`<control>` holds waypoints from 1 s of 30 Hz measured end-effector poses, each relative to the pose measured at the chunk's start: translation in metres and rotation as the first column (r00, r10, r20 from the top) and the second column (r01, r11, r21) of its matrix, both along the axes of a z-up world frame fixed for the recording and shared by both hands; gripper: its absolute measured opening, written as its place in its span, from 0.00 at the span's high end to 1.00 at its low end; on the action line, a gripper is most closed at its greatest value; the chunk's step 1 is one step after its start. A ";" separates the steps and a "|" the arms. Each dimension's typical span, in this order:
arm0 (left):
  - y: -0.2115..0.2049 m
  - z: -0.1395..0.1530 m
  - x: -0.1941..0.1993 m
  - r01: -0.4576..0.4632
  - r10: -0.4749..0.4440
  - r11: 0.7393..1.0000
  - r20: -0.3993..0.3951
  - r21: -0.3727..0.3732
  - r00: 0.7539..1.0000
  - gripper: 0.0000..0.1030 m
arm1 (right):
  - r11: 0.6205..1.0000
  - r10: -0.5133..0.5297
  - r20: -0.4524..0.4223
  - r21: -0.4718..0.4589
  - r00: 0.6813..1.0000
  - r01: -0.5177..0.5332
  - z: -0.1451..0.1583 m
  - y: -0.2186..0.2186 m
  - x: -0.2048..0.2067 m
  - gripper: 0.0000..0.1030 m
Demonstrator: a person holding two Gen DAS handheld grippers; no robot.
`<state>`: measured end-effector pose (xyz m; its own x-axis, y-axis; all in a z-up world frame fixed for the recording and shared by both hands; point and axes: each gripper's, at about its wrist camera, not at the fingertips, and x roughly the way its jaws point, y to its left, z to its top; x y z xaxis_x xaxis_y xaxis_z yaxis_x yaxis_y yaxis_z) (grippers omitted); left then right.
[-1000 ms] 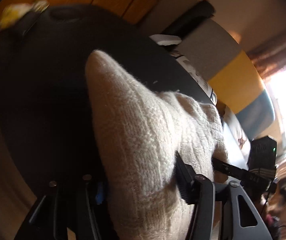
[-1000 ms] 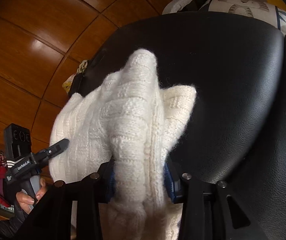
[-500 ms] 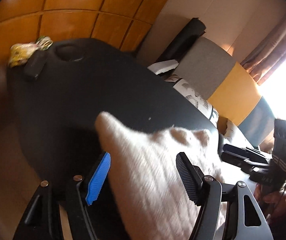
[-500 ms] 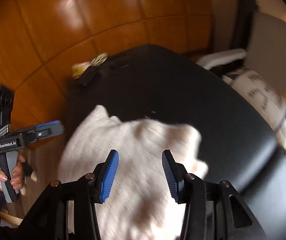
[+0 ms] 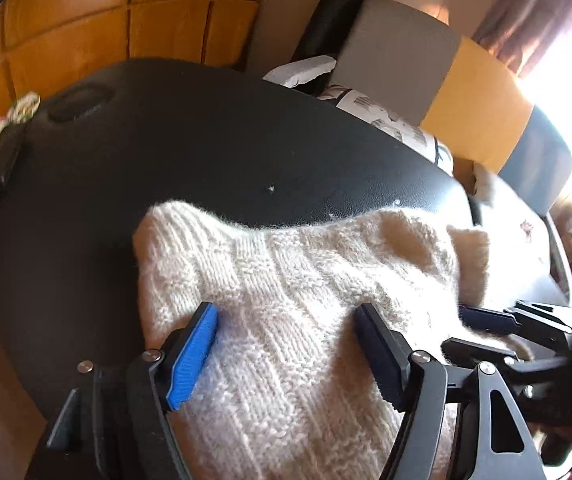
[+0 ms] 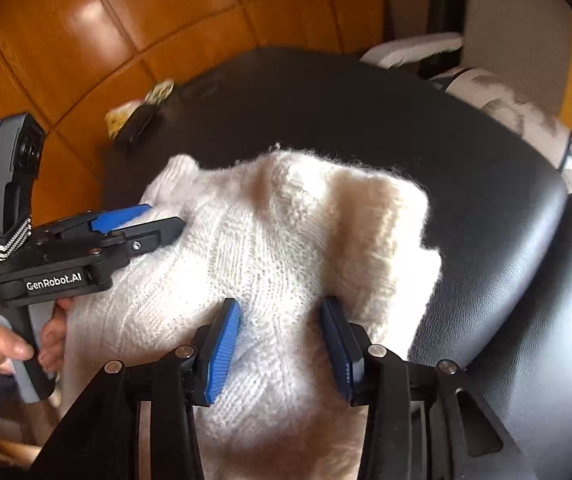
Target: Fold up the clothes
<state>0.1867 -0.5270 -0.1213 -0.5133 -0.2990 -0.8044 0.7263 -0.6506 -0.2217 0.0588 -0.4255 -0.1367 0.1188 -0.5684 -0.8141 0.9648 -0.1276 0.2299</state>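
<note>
1. white knit sweater (image 5: 298,300) lay bunched on the black padded seat (image 5: 205,152), filling the lower centre of both wrist views.
2. left gripper (image 5: 286,344) was spread over the knit, pinching nothing.
3. right gripper (image 6: 281,340) likewise spread, sweater between its pads (image 6: 221,348).

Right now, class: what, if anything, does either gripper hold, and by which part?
Nothing is held. The left gripper and right gripper are open, fingers apart over the white knitted sweater, which lies on the black seat.

The sweater (image 5: 306,320) runs off both views' lower edge.
</note>
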 end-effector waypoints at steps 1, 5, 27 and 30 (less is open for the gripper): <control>-0.002 0.001 0.001 -0.002 0.002 1.000 0.002 0.014 1.000 0.30 | 1.000 0.004 -0.034 -0.012 0.999 -0.005 0.001 0.001 0.004 0.59; 0.008 0.020 0.017 -0.016 0.017 1.000 -0.020 0.007 1.000 0.30 | 1.000 0.009 -0.024 -0.014 1.000 -0.009 0.011 0.002 0.001 0.59; 0.110 -0.015 0.068 -0.205 0.205 0.979 0.020 -0.002 0.979 0.14 | 0.998 -0.017 -0.172 -0.067 0.985 0.005 0.001 0.087 0.037 0.59; 0.116 0.009 0.076 -0.256 0.257 0.964 0.004 -0.073 0.966 0.15 | 0.994 -0.049 -0.121 -0.098 0.991 0.037 0.012 0.093 0.030 0.59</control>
<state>0.2624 -0.4108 -0.1122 -0.4012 -0.4762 -0.7825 0.8737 -0.4556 -0.1707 0.0885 -0.3324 -0.1248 -0.0052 -0.6467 -0.7627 0.9806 -0.1528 0.1229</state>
